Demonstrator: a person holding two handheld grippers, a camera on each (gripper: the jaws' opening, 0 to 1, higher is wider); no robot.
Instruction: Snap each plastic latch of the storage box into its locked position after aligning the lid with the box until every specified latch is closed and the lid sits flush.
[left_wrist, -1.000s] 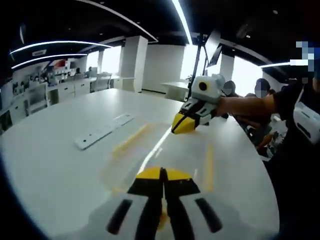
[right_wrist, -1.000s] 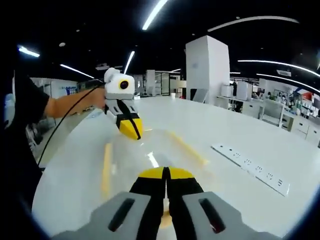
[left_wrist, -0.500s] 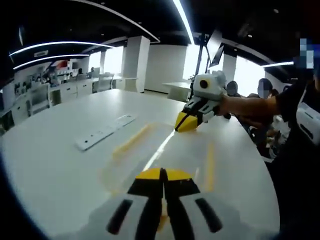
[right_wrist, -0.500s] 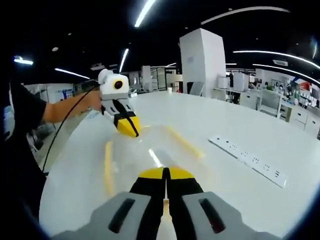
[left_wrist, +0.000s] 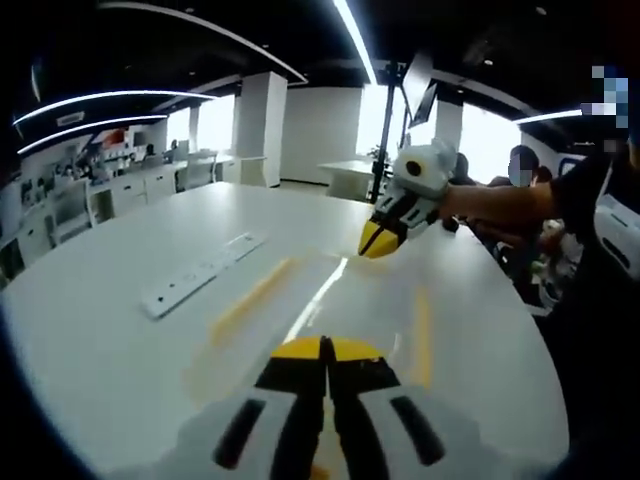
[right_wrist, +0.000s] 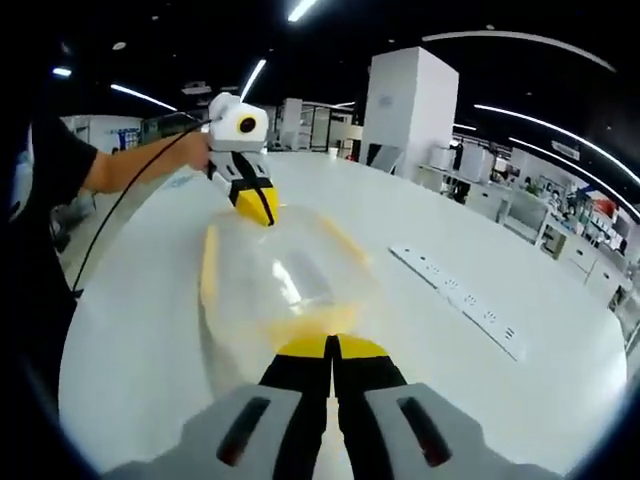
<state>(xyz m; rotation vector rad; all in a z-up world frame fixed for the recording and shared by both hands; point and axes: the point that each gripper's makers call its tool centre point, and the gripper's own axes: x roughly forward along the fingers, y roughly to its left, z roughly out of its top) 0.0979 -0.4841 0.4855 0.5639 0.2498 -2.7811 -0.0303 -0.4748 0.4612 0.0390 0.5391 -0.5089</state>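
Two grippers on opposite ends of the clear storage box (right_wrist: 285, 285) w/ yellow latches (right_wrist: 209, 270), sitting mid white bench (right_wrist: 140, 340). Left gripper (left_wrist: 325, 350) jaws pressed together at the near edge, nothing visibly pinched. Right gripper (right_wrist: 333, 348) same, tips closed against the box's yellow end. Power strip (right_wrist: 455, 300) lying just beside the box.

Open-plan office, desk rows (left_wrist: 110, 185), white pillars (right_wrist: 415, 110), ceiling light strips (left_wrist: 355, 35)
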